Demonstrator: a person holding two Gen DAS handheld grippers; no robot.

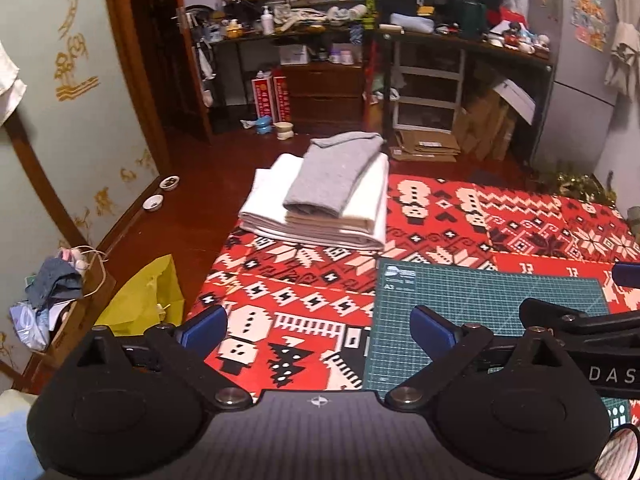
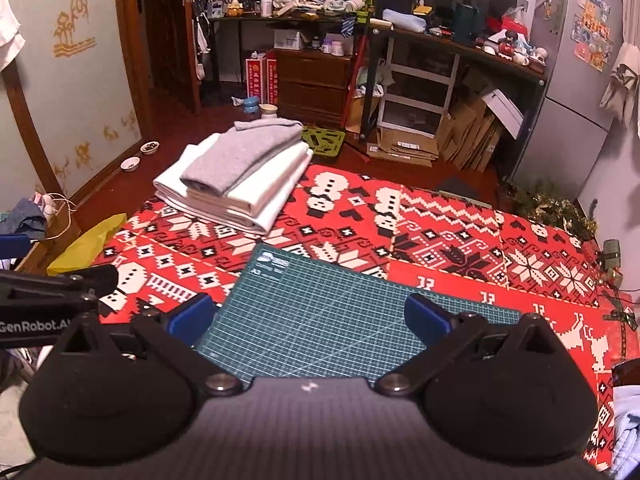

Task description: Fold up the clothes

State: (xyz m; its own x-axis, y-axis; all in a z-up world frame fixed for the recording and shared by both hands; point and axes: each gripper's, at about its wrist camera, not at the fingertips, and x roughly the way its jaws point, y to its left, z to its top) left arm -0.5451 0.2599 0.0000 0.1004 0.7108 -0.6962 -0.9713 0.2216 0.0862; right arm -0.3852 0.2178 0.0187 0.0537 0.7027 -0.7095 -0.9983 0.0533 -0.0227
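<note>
red patterned cloth (image 2: 460, 240) bare past folded stack (image 2: 236, 184); left gripper (image 1: 318, 326), right gripper (image 2: 306, 316) released.

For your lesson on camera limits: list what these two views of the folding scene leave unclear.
- Stack of folded clothes: how many pieces lie under the grey top is hidden by the folds, in both views.
- Pale blue cloth: cut off by the right wrist view's right edge.
- Mat label: too small to read.
- Right tool: open, but its handle lies behind the camera.
</note>
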